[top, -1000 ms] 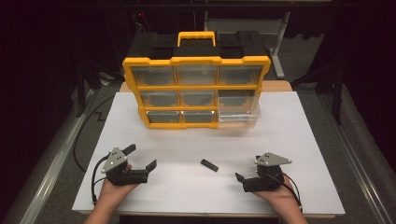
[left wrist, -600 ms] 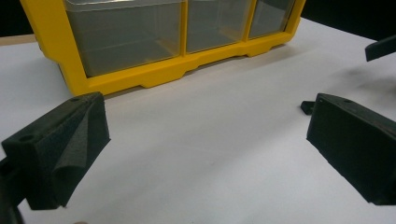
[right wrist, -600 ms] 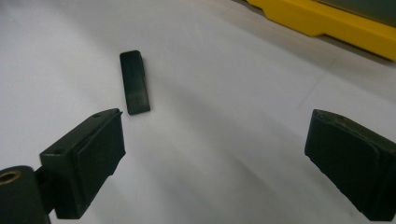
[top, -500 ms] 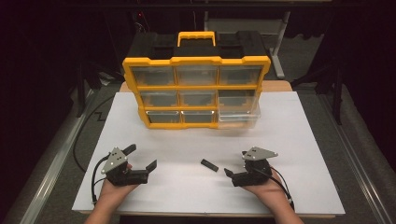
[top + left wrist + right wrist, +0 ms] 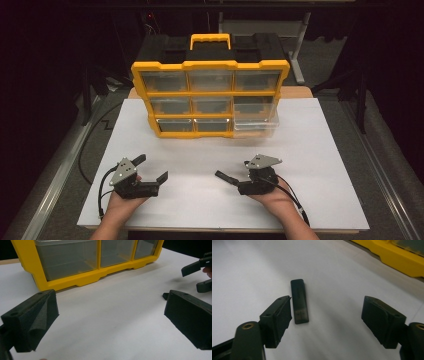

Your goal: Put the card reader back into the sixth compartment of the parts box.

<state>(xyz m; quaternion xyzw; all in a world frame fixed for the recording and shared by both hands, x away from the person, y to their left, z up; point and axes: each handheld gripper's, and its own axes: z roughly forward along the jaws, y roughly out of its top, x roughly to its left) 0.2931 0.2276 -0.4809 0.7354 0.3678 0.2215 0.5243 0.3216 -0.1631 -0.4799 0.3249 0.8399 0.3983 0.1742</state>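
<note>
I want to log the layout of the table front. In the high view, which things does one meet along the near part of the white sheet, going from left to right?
Left black two-jaw gripper → small flat black plastic stick lying on the sheet → right black two-jaw gripper, jaws open beside the stick.

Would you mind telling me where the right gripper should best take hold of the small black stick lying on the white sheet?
Grip the black stick across its narrow width, about mid-length, coming down from above. It lies flat on the white sheet, long and slim, so only its long side edges give the pads purchase. The right gripper is open, one jaw already beside it; I would probably shift slightly so both jaws straddle it.
</note>
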